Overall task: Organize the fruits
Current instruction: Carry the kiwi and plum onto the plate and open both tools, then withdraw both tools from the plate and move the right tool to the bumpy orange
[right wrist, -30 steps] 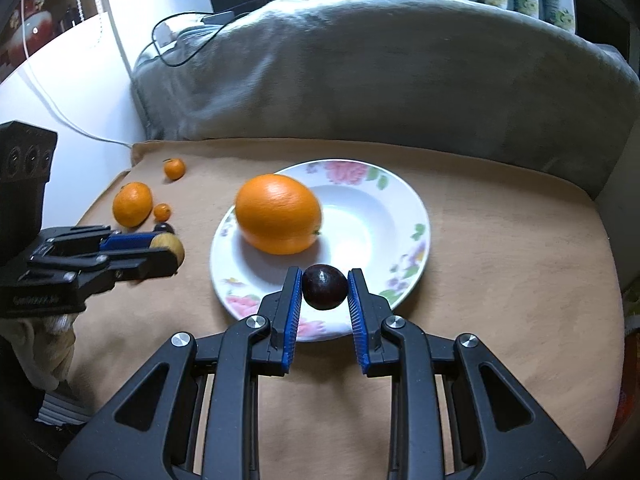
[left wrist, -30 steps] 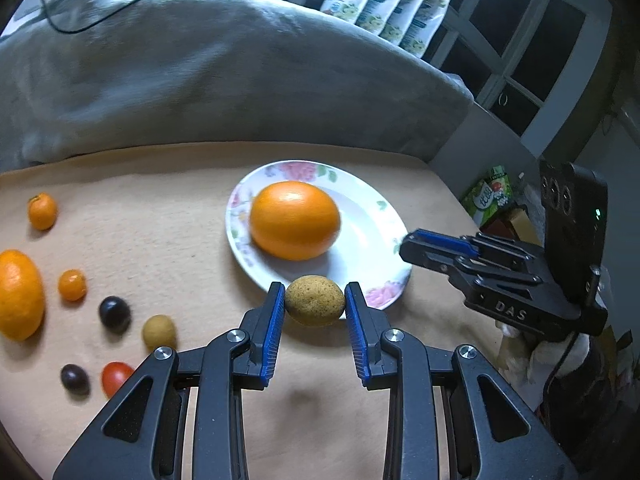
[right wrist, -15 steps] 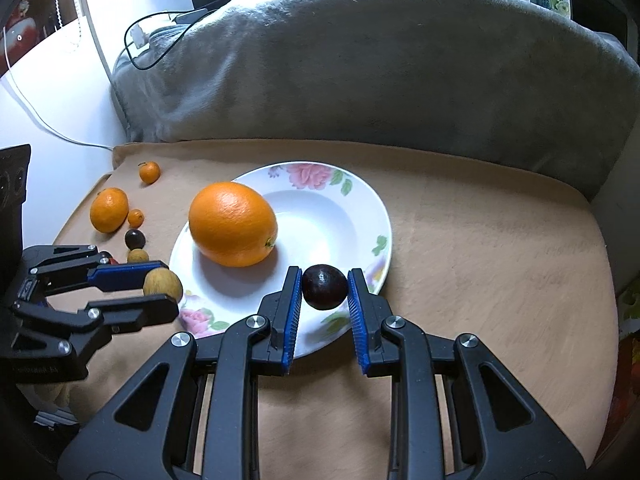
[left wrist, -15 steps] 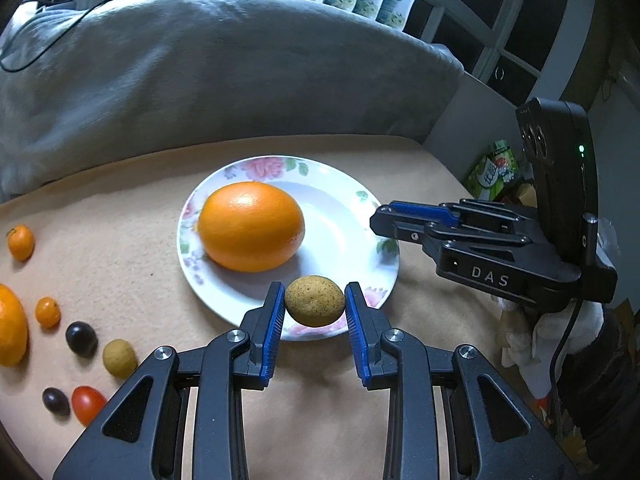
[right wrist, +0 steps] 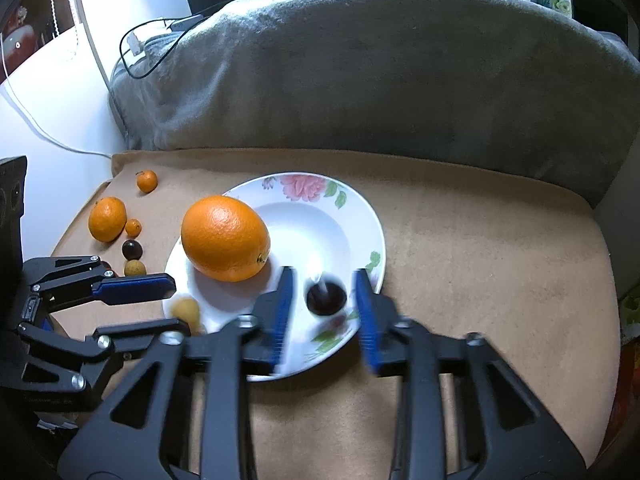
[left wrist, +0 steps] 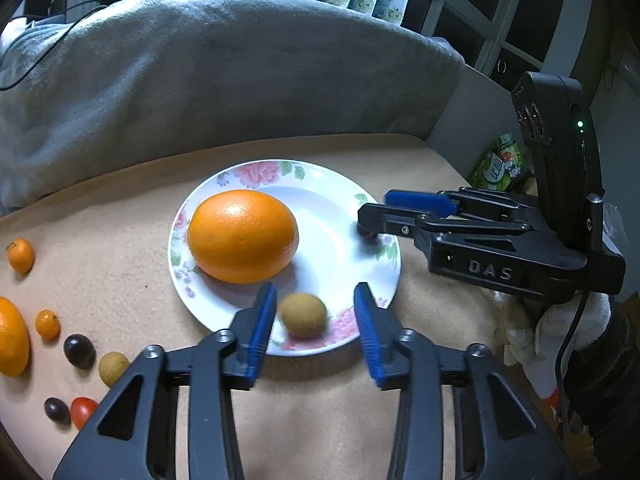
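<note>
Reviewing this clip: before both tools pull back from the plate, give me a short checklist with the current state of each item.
1. Left tool released: ok. Its jaws have just been opening; the tan fruit sits between them with gaps on both sides.
2. Right tool released: ok. Its jaws have just been opening; the dark fruit lies between them, untouched.
3. Both fruits on the plate: ok, near its front rim.
4. Fruits at rest: cannot tell; both look blurred.
5. Large orange steady on the plate: ok.
6. Fruit left on the cloth at the left: not ok, several remain unsorted.
</note>
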`<state>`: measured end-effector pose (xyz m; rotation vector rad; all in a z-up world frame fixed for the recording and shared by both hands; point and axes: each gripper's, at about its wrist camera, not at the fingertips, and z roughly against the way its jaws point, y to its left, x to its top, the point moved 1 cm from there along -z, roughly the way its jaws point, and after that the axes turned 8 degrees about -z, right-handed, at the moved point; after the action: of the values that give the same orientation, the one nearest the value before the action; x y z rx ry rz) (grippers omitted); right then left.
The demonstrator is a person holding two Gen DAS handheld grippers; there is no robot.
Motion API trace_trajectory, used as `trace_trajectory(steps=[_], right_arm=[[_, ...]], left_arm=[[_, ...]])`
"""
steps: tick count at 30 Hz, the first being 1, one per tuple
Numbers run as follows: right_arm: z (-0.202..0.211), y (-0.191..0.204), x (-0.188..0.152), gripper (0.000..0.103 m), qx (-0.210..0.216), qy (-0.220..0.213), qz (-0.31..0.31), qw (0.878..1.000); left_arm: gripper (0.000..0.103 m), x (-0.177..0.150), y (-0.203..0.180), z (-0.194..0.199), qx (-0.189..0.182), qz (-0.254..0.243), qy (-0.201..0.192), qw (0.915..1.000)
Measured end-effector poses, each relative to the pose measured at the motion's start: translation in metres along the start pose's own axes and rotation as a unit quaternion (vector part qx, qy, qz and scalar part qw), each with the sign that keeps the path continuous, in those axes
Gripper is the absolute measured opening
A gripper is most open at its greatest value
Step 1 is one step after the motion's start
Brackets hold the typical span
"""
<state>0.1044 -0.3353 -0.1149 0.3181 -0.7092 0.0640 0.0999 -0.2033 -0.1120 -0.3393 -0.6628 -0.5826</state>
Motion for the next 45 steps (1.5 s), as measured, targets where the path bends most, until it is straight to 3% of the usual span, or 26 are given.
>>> trace_trajectory(steps=[2, 5, 8, 10, 13, 35, 45], right_arm=[[0.003, -0.002, 0.002, 0.062, 0.001, -0.008, -0.005, 1.000], [0.006, -0.003, 0.004, 0.063, 0.002, -0.013, -0.009, 1.000], [0.008, -0.004, 0.005, 0.076, -0.002, -0.020, -0.012, 1.000], [0.010, -0.004, 0.006, 0.085, 0.001, -0.024, -0.017, 1.000], [0.011, -0.003, 0.008, 0.089, 0.004, -0.025, -0.025, 0.999], [0.028, 0.035, 0.016, 0.090, 0.028, -0.044, -0.011, 0.999], [0.026, 0.072, 0.026, 0.090, 0.050, -0.044, 0.013, 0.998]], left_arm=[[0.040, 0.001, 0.000, 0.000, 0.002, 0.000, -0.002, 1.0000], [0.053, 0.001, 0.000, 0.001, 0.007, -0.002, -0.005, 1.0000], [0.058, 0.000, 0.000, 0.003, 0.008, -0.004, -0.007, 0.9999], [0.072, -0.001, -0.001, 0.005, 0.010, -0.006, -0.008, 0.9999], [0.073, -0.001, -0.001, 0.008, 0.017, -0.007, -0.011, 0.9998], [0.075, -0.016, 0.017, 0.048, 0.053, 0.009, -0.039, 0.9978], [0.075, -0.038, 0.055, 0.077, 0.084, 0.051, -0.053, 0.9937]])
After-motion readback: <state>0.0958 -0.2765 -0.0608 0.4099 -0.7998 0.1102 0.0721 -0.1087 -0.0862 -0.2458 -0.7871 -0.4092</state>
